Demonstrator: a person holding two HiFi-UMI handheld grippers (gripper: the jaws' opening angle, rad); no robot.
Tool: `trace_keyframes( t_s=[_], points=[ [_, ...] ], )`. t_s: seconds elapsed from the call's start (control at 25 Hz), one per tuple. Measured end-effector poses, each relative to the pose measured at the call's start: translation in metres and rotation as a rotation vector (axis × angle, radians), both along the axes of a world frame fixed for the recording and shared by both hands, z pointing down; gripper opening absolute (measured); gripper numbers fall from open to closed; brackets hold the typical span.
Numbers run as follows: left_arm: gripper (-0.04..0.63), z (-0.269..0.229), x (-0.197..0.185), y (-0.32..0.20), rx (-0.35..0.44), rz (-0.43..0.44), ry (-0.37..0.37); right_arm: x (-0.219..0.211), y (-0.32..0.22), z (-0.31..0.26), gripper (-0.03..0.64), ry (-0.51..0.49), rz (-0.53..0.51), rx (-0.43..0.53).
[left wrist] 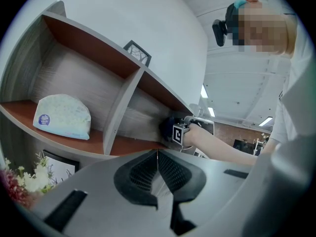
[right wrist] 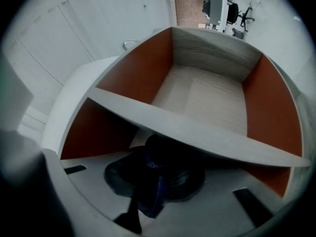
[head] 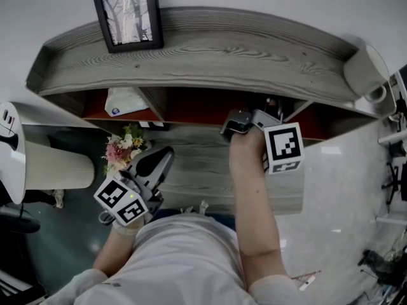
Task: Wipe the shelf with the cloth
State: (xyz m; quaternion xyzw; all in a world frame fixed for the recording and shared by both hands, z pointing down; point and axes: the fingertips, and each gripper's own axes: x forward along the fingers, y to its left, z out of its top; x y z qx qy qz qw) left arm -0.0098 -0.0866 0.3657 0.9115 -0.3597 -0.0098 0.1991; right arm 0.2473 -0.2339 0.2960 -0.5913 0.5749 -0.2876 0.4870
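The grey wooden shelf [head: 210, 59] has red-brown compartments underneath. My right gripper [head: 236, 124] reaches into the middle compartment. In the right gripper view it [right wrist: 155, 157] is shut on a dark blue cloth [right wrist: 154, 174], bunched just under the front edge of a shelf board [right wrist: 197, 130]. The compartment above that board [right wrist: 207, 98] is bare. From the left gripper view the cloth [left wrist: 167, 127] shows as a dark lump at the compartment floor, beside the right gripper's marker cube [left wrist: 178, 133]. My left gripper [head: 166, 154] hangs low in front of the shelf; its jaws [left wrist: 158, 154] are shut with nothing between them.
A black picture frame [head: 127, 13] stands on the shelf top, and a white mug [head: 367, 75] sits at its right end. A tissue pack [head: 126, 100] lies in the left compartment. Flowers [head: 122, 148] and a white lamp shade [head: 57, 165] are below left.
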Motion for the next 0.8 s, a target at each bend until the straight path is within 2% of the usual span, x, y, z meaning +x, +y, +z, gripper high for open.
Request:
trace_keyframes(
  t_s=[0.16,0.4,0.56,0.72,0.8],
  points=[
    [0.017,0.000,-0.002,-0.002,-0.003,-0.005,0.000,0.001,-0.002,0.022,0.080,-0.038,-0.001,-0.058],
    [0.017,0.001,0.001,0.001,-0.002,0.004,0.000,-0.001,0.005,0.040,0.080,0.027,-0.001,-0.134],
    [0.017,0.000,0.002,0.003,0.001,0.009,0.001,-0.008,0.005,0.041,0.080,0.163,-0.006,-0.185],
    [0.017,-0.001,-0.002,0.006,0.005,0.003,0.003,-0.020,0.000,0.023,0.080,0.407,0.006,-0.187],
    [0.017,-0.002,-0.004,0.008,0.005,-0.001,0.003,-0.023,-0.003,0.013,0.080,0.490,0.026,-0.165]
  ],
)
